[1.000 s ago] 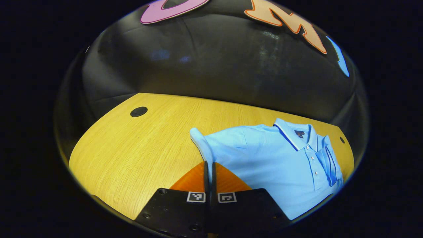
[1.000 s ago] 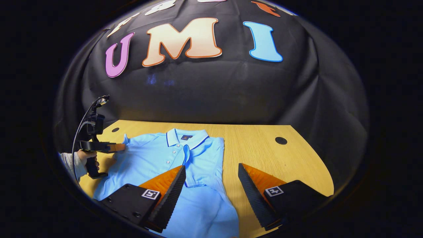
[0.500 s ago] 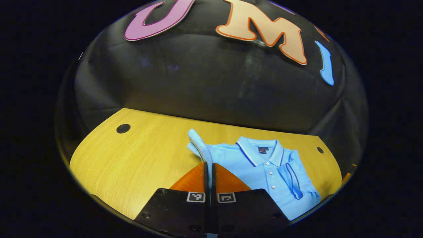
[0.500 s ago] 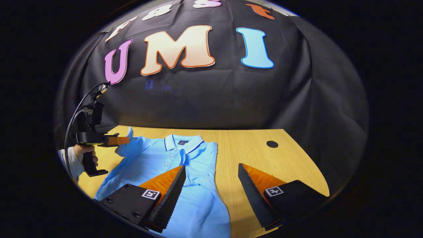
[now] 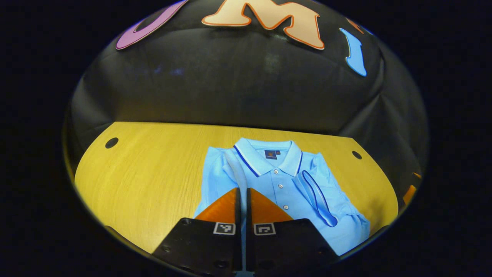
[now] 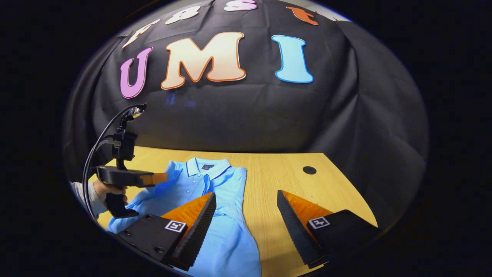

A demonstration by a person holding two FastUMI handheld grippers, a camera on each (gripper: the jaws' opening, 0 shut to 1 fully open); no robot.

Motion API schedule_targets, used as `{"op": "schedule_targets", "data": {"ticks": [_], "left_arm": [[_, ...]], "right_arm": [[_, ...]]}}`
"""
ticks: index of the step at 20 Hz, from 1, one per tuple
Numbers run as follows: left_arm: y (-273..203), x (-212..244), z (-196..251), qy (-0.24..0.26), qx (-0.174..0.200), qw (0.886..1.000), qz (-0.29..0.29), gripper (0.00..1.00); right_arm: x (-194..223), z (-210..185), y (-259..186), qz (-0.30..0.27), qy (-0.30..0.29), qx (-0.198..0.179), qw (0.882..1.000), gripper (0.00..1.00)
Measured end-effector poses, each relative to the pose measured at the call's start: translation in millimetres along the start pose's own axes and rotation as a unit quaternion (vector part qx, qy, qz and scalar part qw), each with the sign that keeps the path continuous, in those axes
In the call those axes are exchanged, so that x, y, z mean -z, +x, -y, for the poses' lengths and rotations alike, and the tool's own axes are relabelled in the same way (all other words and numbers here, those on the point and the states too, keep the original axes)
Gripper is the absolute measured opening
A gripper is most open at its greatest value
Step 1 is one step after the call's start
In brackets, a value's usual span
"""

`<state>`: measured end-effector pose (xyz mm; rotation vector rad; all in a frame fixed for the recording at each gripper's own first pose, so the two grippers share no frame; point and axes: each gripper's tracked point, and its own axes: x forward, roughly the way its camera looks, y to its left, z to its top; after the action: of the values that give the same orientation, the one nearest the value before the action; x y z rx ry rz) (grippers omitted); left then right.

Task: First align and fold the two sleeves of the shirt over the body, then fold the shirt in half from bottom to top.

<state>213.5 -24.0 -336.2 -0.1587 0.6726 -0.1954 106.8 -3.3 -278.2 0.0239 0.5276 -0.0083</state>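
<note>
A light blue polo shirt (image 5: pixel 292 192) lies face up on the wooden table (image 5: pixel 146 173), collar toward the far wall. One sleeve (image 5: pixel 319 198) is folded over the chest beside the buttons. My left gripper (image 5: pixel 242 190) is shut on the other sleeve (image 5: pixel 234 169), which rises from its tips and hangs over the body near the collar. From the right gripper view the left gripper (image 6: pixel 163 178) is held above the shirt (image 6: pixel 226 192) by a hand (image 6: pixel 103 188). My right gripper (image 6: pixel 246 200) stands open above the shirt's near right edge, holding nothing.
The table (image 6: pixel 276 181) has round black cable holes (image 5: pixel 111 142) (image 5: pixel 356 155) (image 6: pixel 309 169) near its back corners. Black cloth closes the back and sides. Bare wood lies to the left of the shirt in the left gripper view.
My left gripper has carried the sleeve up and inward from the shirt's outer side to over the body. The right gripper has stayed open, drifting back slightly.
</note>
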Motion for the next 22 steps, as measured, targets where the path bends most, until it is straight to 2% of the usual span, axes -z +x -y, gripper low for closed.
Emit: {"op": "schedule_targets", "data": {"ticks": [1,4,9,12,16,22], "left_arm": [[-3.1,-2.9,7.8,-0.005,0.016,1.0,0.007,0.22],[-32.0,-15.8,8.9,0.008,0.007,0.999,0.043,0.99],[-113.4,-32.2,11.4,0.017,-0.013,0.996,0.09,0.96],[-162.8,-32.1,17.0,0.017,-0.006,0.994,0.112,0.96],[-218.3,-7.8,3.4,0.032,-0.024,0.992,0.116,0.96],[-279.2,61.5,-9.8,0.067,-0.036,0.993,0.088,0.96]], "right_arm": [[-4.0,1.5,-3.3,0.008,0.001,0.003,1.0,0.97],[-13.7,-2.7,-19.8,0.033,0.01,-0.009,0.999,0.99],[-21.8,-2.8,-62.0,0.047,0.018,-0.029,0.998,0.99],[-15.5,-2.5,-90.8,0.047,0.008,-0.038,0.998,0.99],[0.4,-8.1,-129.6,0.044,0.005,-0.056,0.997,0.99],[50.2,-9.9,-178.8,0.017,-0.005,-0.069,0.997,0.99]]}}
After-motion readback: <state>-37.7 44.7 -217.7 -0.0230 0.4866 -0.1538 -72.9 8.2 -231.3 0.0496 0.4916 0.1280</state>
